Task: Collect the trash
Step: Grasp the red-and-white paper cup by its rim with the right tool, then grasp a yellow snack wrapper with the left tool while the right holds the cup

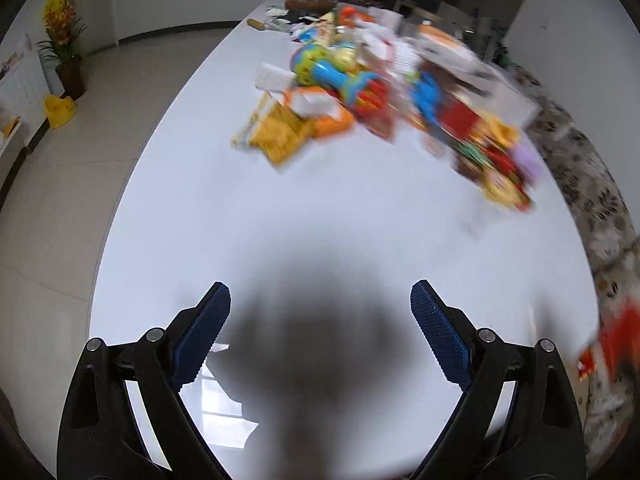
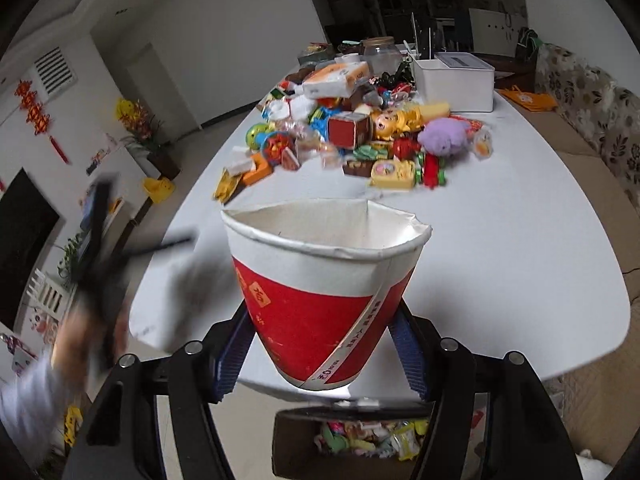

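The right gripper [image 2: 326, 354] has its jaws pressed on the lower walls of a red-and-white paper cup [image 2: 320, 280], held upright above the near edge of the white tabletop [image 2: 520, 260]. The cup looks empty and light; its rim is already torn and folded on the right side, so the thin card is likely to buckle under a hard squeeze. Low on the body, where the base stiffens it, is probably the safest place to hold, and that is where the pads sit. Directly below, a cardboard box [image 2: 292, 444] holds colourful wrappers, seemingly trash already gathered.

The left gripper [image 1: 320, 320] hangs over bare tabletop with jaws spread wide and nothing between them; the right wrist view shows it as a blur at the left, carried by a hand [image 2: 86, 336].

Farther along lies a heap of toys and packaging [image 2: 352, 136]: a yellow snack wrapper [image 2: 226, 188], a purple plush toy [image 2: 444, 132], a tissue pack [image 2: 336, 78]. Beyond stand a white storage box [image 2: 454, 82] and a clear jar [image 2: 380, 52].
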`<state>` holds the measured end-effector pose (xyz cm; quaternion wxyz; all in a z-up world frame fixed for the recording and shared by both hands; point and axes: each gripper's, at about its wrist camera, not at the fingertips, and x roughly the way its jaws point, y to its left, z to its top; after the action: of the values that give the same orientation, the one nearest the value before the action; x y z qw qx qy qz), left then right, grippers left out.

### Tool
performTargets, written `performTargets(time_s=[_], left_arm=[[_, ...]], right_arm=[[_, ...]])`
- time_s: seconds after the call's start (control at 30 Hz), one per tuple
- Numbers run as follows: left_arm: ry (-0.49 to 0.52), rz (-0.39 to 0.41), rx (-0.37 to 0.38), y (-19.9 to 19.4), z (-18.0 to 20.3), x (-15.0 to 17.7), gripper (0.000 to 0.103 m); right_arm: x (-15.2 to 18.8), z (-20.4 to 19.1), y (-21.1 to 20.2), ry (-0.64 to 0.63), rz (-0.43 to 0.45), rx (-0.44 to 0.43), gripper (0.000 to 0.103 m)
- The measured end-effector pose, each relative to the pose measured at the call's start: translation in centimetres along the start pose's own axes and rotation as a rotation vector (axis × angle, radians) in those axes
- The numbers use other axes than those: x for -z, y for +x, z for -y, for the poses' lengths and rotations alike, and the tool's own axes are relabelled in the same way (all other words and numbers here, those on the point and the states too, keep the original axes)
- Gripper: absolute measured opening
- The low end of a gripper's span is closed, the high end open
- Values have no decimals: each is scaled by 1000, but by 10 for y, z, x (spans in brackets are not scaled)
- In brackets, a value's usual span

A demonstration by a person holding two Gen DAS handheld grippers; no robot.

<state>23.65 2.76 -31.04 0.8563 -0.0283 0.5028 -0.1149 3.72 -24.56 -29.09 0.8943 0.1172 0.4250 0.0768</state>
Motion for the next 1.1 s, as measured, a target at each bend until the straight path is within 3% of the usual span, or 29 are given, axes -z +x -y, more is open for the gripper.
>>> performTargets(time_s=[0.07, 0.23, 0.4, 0.43, 0.53, 0.57, 0.67, 0.8, 0.87, 0.97, 1.1], left_arm=[[0, 3, -26, 27, -10, -35, 89], [-8, -74, 13, 88, -19, -92, 89], [33, -104, -99, 123, -23, -112, 86], [57, -103, -122, 123, -21, -112, 78], [68, -106, -118, 115, -21, -110, 28], [60, -124, -85, 109, -23, -107, 25], [110, -125, -94, 90, -18, -93, 20], [97, -104, -8, 50, -21, -68, 12], [113, -82, 49, 22, -19, -48, 11], [143, -72, 70, 0, -14, -26, 10], [82, -83, 118, -10, -24, -7, 10]], right_arm=[[7, -2, -4, 1, -2, 4, 64], [20, -2, -11, 31, -4, 29, 64], [35, -2, -12, 62, -20, 38, 64], [36, -2, -12, 60, -24, 39, 64], [38, -5, -13, 57, -28, 31, 64], [39, -7, -13, 56, -27, 26, 64], [36, -14, -13, 38, -19, 10, 64], [29, -25, -10, 18, -19, -19, 64], [28, -31, -9, -4, -18, -25, 64], [26, -40, -4, -27, -33, -50, 64], [25, -48, 1, -32, -47, -70, 64]])
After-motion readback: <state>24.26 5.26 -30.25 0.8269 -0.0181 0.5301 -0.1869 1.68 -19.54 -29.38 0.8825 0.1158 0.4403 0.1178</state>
